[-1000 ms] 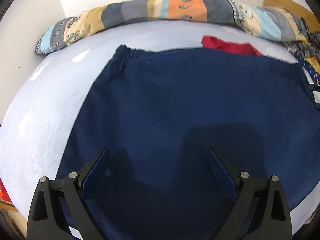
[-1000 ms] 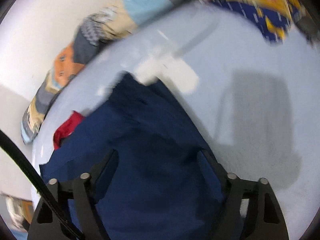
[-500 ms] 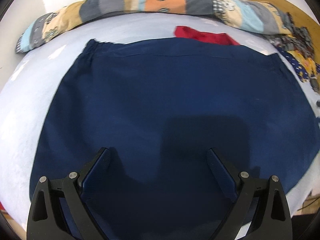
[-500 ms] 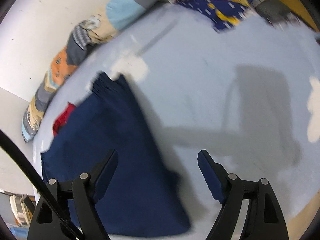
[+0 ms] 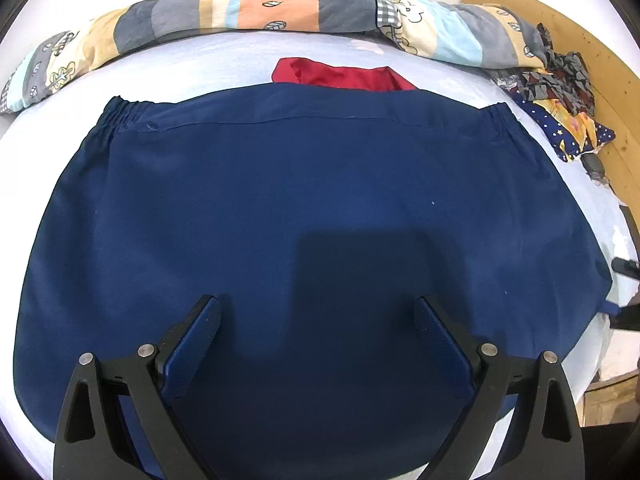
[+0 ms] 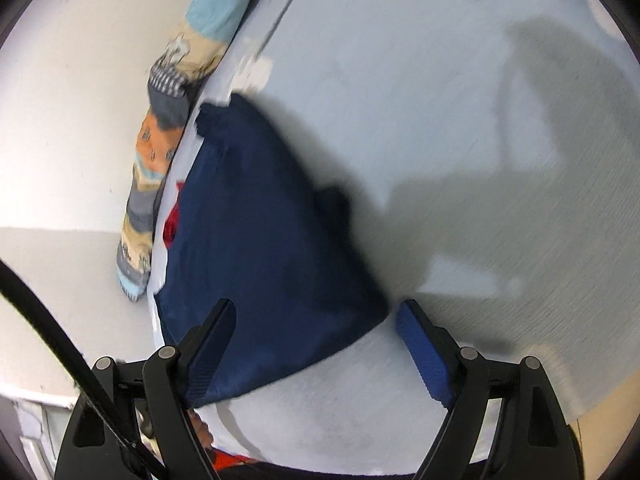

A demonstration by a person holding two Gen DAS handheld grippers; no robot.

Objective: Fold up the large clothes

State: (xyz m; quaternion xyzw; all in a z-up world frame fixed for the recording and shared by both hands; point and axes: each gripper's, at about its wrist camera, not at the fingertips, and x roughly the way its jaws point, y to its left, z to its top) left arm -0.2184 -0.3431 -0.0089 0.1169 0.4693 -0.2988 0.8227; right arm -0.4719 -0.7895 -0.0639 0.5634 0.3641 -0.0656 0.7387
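Navy garment [image 5: 304,208] lies flat on the bed [image 5: 224,64]. Left view alone shows its elastic waistband and red cloth [image 5: 344,76] behind. Left gripper [image 5: 316,320] fingers released above it. Right gripper [image 6: 316,324] fingers, just widening, straddle a corner without gripping.

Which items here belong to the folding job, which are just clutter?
Job: navy garment spread on the bed sheet; left gripper and right gripper, both open.
Lying about: red cloth, patchwork quilt roll, patterned pile.
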